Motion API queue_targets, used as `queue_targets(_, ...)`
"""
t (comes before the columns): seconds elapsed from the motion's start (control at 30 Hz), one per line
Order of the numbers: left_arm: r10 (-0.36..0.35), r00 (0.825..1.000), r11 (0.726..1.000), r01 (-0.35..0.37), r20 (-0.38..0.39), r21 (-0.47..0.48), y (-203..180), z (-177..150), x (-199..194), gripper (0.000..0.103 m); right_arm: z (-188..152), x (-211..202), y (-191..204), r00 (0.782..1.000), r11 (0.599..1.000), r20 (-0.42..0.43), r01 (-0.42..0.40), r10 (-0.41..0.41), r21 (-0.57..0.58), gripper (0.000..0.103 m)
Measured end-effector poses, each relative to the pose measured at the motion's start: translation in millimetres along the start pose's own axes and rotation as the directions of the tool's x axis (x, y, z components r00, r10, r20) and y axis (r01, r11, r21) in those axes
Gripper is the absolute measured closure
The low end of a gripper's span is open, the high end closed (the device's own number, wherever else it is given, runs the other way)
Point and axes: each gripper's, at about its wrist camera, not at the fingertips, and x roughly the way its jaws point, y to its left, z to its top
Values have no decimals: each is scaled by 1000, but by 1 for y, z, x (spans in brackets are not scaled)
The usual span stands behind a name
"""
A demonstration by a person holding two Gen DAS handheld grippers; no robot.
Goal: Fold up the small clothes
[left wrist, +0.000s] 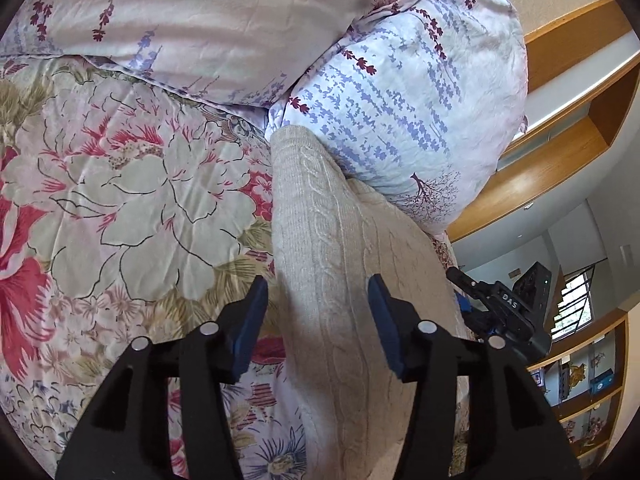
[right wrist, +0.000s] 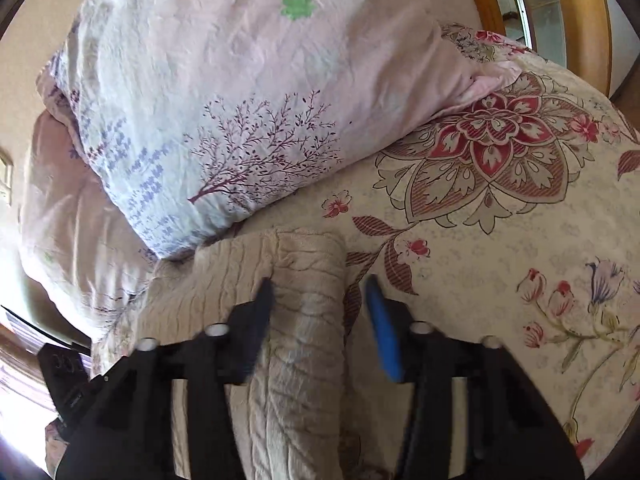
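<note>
Sweater (left wrist: 332, 280) soft, limp knit on bed (left wrist: 120, 184); my left tongs (left wrist: 318, 316) and right tongs (right wrist: 320, 320) gape, empty, astride sleeves; I'd pinch cuffs.

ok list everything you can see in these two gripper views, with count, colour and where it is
Sweater: one, beige cable-knit, lying on the bedspread, far end against the pillow.
Pillow: one, pale lilac with a purple tree print, at the head of the bed.
Bedspread: one, cream with red flowers, under everything.
Wooden shelves: brown, right of the bed.
Left gripper: black with blue pads, open over the sweater.
Right gripper: same, open over a sleeve.
</note>
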Motion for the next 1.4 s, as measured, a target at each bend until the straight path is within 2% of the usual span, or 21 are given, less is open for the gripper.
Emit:
queue_targets(0.07,-22,1000,1000,22,4,-6,2,-2,-8,34,-5,-11,-5,999,999,-3,-52,52,0,25)
queue_targets(0.17,-52,998,999,52,-21,-6,2,-7,-9,33,-11,-13,-13,994,996,-61,-90,91,25,24)
queue_targets(0.3,-52,997,999,52,-55,3,-1,-14,-1,32,-19,-3,-21,982,991,-139,-116,124,68,24)
queue_targets(0.53,-52,995,999,52,-80,-6,-2,-17,11,31,-24,8,1,972,991,-197,-130,126,-11,25)
queue_targets(0.57,-55,995,999,54,-81,-7,-2,-17,12,31,-25,9,4,972,991,-199,-133,125,-25,26)
queue_targets(0.63,-57,995,998,57,-83,-3,-4,-16,15,31,-27,15,8,963,987,-226,-156,145,-29,41)
queue_targets(0.8,-75,993,997,75,-88,-2,-9,-15,21,33,-30,21,16,957,982,-235,-183,169,-42,42)
queue_targets(0.9,-78,993,997,78,-87,-6,-11,-14,25,33,-31,23,15,951,978,-239,-206,193,-28,50)
queue_targets(1.0,-102,991,994,99,-89,-34,-9,-13,27,44,-33,24,15,947,974,-236,-228,218,-16,63)
queue_targets(1.03,-106,991,994,103,-84,-43,-7,-13,26,50,-34,23,14,945,971,-231,-240,232,-7,68)
queue_targets(1.13,-124,989,991,119,-80,-70,0,-11,21,62,-35,18,15,943,965,-206,-264,260,8,71)
queue_targets(1.23,-137,987,989,132,-81,-69,0,-8,15,66,-36,13,23,946,962,-177,-274,271,10,73)
queue_targets(1.4,-137,989,990,136,-58,-21,0,-6,-16,67,-43,11,42,937,950,-164,-312,309,8,74)
